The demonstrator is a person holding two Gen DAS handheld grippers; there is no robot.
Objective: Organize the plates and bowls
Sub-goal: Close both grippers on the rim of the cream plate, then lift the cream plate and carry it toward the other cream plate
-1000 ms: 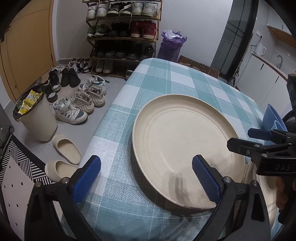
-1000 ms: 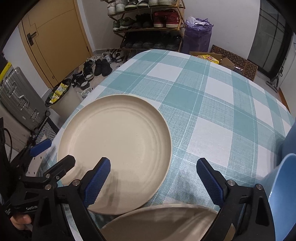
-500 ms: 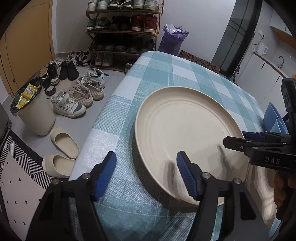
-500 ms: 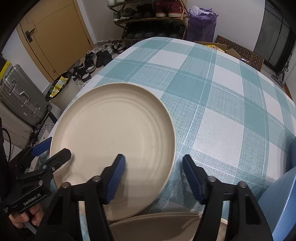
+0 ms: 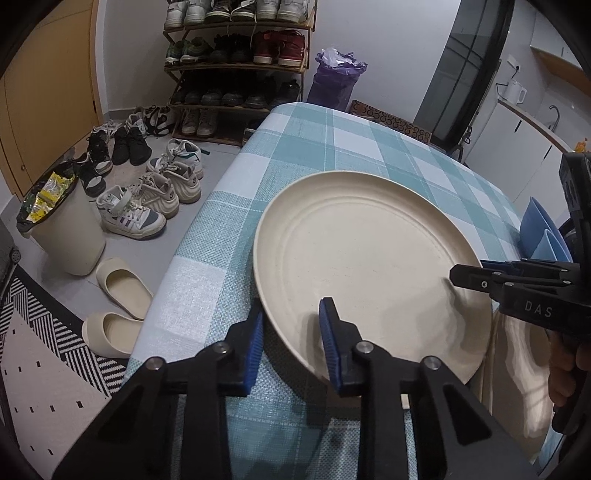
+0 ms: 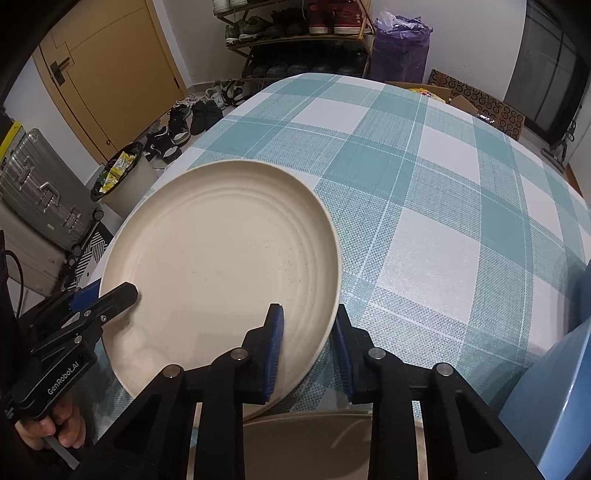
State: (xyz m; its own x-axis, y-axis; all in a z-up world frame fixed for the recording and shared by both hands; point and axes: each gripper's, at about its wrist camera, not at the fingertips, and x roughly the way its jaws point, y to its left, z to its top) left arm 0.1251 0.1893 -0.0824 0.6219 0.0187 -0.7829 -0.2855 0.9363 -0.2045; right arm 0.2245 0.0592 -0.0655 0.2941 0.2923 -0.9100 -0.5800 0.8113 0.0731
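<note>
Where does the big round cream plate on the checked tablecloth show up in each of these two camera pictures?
Left wrist view: the big round cream plate fills the centre-right, its near-left rim between the left gripper pads.
Right wrist view: the plate sits centre-left, its near-right rim between the right gripper pads.
Shared landmark: the wooden shoe rack by the far wall.

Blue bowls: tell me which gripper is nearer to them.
Right. The right gripper, fingers closing on the beige plate, is beside the blue bowls; the left gripper grips the plate's opposite edge.
</note>
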